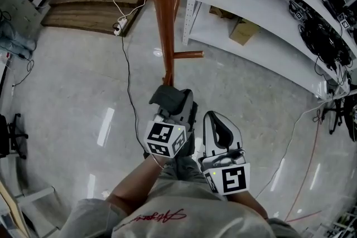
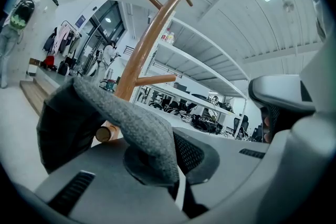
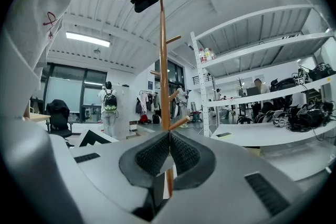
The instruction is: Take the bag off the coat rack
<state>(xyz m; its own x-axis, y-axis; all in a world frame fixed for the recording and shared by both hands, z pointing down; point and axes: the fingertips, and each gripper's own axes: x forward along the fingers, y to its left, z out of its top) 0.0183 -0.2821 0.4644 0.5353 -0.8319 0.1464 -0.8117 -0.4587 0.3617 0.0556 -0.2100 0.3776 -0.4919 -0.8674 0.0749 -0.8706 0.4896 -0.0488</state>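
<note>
The wooden coat rack [image 1: 161, 14] stands right ahead of me, its pegs pointing left and right. My left gripper [image 1: 169, 106] is shut on a dark grey felt bag [image 1: 167, 95] near the rack's pole. In the left gripper view the felt bag [image 2: 123, 118] drapes over the closed left gripper [image 2: 177, 157], with the round end of a peg [image 2: 103, 133] just beside the fabric; whether they touch I cannot tell. The coat rack [image 2: 143, 50] rises behind it. My right gripper [image 1: 219, 126] is shut with nothing in it, and in its own view the right gripper [image 3: 169, 150] points at the coat rack [image 3: 164, 65].
White metal shelving [image 1: 262, 19] with a cardboard box [image 1: 244, 31] stands to the right of the rack. A black cable [image 1: 129, 81] and a power strip [image 1: 120, 25] lie on the glossy floor to the left, near a wooden platform [image 1: 89, 5]. People stand far back in the room [image 3: 109, 105].
</note>
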